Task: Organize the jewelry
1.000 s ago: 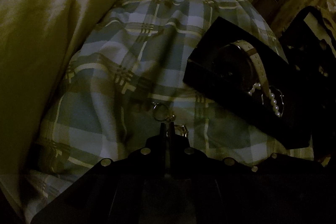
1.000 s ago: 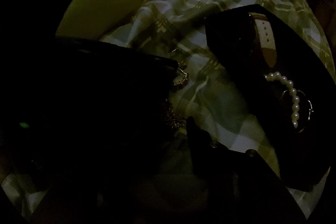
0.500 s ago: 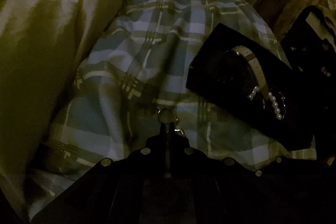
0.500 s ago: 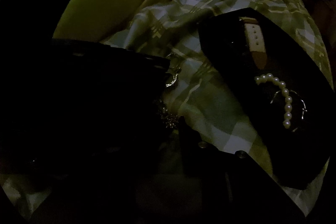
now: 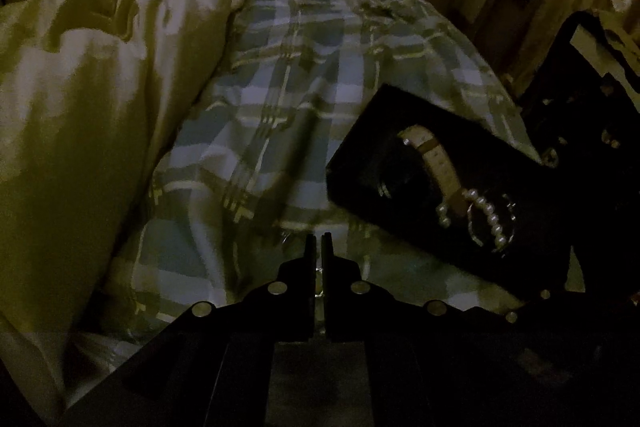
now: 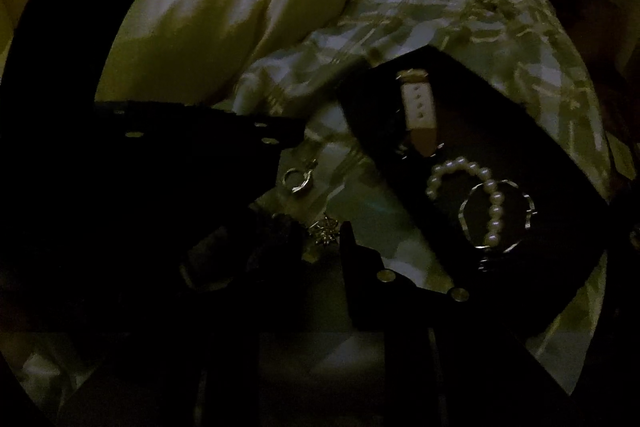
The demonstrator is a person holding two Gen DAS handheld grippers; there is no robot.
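Note:
My left gripper [image 5: 318, 241] is shut on a small silver hoop [image 6: 298, 179], which hangs from its tip above the plaid bedcover [image 5: 288, 99]. In the right wrist view the left gripper [image 6: 306, 153] is the dark bulk at the left. My right gripper [image 6: 320, 233] is shut on a sparkly snowflake-shaped piece [image 6: 326, 231]; its left finger is lost in shadow. To the right lies a black tray [image 6: 520, 131] with a white watch strap [image 6: 418, 107], a pearl bracelet [image 6: 472, 187] and a wavy silver bangle [image 6: 528, 207]. The left wrist view shows the same tray [image 5: 360, 135], strap [image 5: 436, 155] and pearls [image 5: 488, 211].
A bunched cream duvet [image 5: 92, 99] fills the left side of the bed. Dark furniture and shelves [image 5: 520, 7] stand beyond the bed's far right edge. The room is very dim.
Both grippers have risen from the bedcover, so the bed and tray look farther off. The hoop has gone up with the left gripper, the sparkly piece with the right.

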